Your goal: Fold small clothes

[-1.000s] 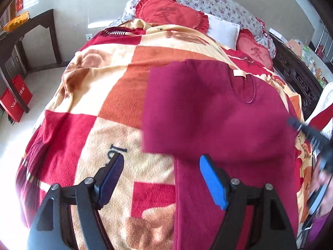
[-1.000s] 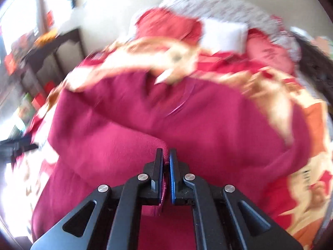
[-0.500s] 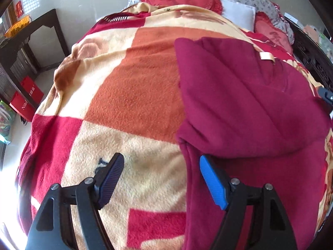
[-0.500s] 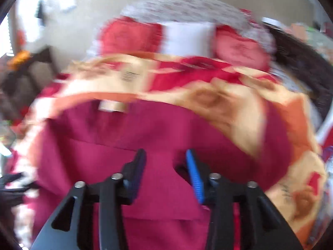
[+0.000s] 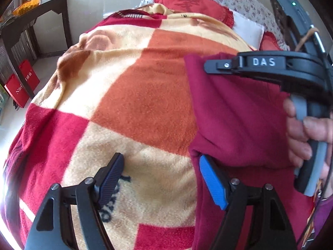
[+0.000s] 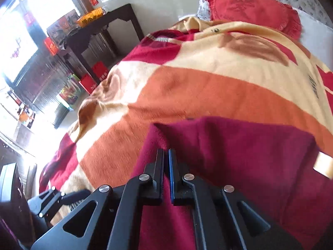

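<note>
A dark red garment (image 5: 233, 114) lies folded on the checked blanket (image 5: 135, 83), its left edge straight. My left gripper (image 5: 161, 158) is open low over the blanket, and its blue finger (image 5: 210, 179) sits at the garment's left edge. A hand (image 5: 301, 133) holds my right gripper (image 5: 206, 64), which reaches over the garment's far left corner. In the right wrist view the right gripper (image 6: 166, 152) is shut above the garment (image 6: 239, 145), with no cloth showing between its fingers. A pale label (image 6: 323, 164) shows at the garment's right.
Red pillows (image 5: 187, 2) and a floral one lie at the bed's head. A dark side table (image 5: 41, 8) with an orange basket stands left of the bed, with red bags (image 5: 20, 85) on the floor below it. The blanket (image 6: 208, 87) spreads wide left of the garment.
The right gripper let go of the folded cloth, swung left to the garment's far left corner and shut again. The left gripper sank closer to the blanket at the garment's left edge.
</note>
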Demonstrator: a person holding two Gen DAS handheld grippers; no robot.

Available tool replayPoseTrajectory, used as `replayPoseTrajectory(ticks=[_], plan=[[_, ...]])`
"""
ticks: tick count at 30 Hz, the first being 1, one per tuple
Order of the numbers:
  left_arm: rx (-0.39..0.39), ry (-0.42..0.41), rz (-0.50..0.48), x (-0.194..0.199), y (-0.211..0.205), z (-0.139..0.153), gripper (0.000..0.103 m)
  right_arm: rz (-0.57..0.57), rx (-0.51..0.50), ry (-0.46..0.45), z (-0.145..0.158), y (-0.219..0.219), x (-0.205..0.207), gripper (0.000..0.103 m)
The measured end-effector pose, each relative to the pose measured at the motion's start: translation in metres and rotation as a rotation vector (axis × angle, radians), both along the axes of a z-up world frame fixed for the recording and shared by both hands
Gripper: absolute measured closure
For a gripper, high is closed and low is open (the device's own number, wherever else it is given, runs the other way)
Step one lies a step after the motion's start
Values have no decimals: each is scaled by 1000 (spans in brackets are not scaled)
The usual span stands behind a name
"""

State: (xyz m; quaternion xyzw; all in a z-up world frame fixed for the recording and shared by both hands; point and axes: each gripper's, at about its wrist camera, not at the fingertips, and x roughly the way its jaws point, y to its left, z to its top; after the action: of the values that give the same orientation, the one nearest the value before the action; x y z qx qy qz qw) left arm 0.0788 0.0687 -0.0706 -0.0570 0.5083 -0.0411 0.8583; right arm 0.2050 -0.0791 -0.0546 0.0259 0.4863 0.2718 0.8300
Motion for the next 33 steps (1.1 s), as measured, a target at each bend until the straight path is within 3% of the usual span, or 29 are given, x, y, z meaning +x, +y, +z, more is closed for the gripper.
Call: replayPoseTrajectory(ticks=[2,5,9,11,15,19,21,22,23,27,31,33], plan=[[5,-3,11,0,5,3,24,10,30,-27,0,11,3,103],[17,-10,20,2,9,11,24,-1,-10,-18,-14,32,3,103],[-2,-81,24,-1,8,33,24,-20,19,26,-5,4,-17,103],[-14,-105,5,2,1,41,24,-67,13,-16,15,-32,-40,89],[-18,-110,-38,14,-21,42,24,-341,-143,-109,40,-133,-94,78],[31,-50,-41,24,-39,21,24,-621,-435,-126,27,-222,-128,72],[67,-23,-39,25,-43,9,24,-645,-429,-66,12,-243,-130,79],[79,-12,-39,25,-44,4,24,-611,-372,-37,7,-247,-130,103],[83,-4,-38,24,-44,1,24,-569,-304,-19,3,-249,-130,103],[85,5,-44,23,-48,-6,18,-603,-333,-146,22,-254,-137,103],[136,0,-65,17,-58,-1,19,-620,-406,-64,1,-256,-127,103],[131,-28,-68,10,-57,11,19,-646,-361,-93,15,-256,-142,103]])
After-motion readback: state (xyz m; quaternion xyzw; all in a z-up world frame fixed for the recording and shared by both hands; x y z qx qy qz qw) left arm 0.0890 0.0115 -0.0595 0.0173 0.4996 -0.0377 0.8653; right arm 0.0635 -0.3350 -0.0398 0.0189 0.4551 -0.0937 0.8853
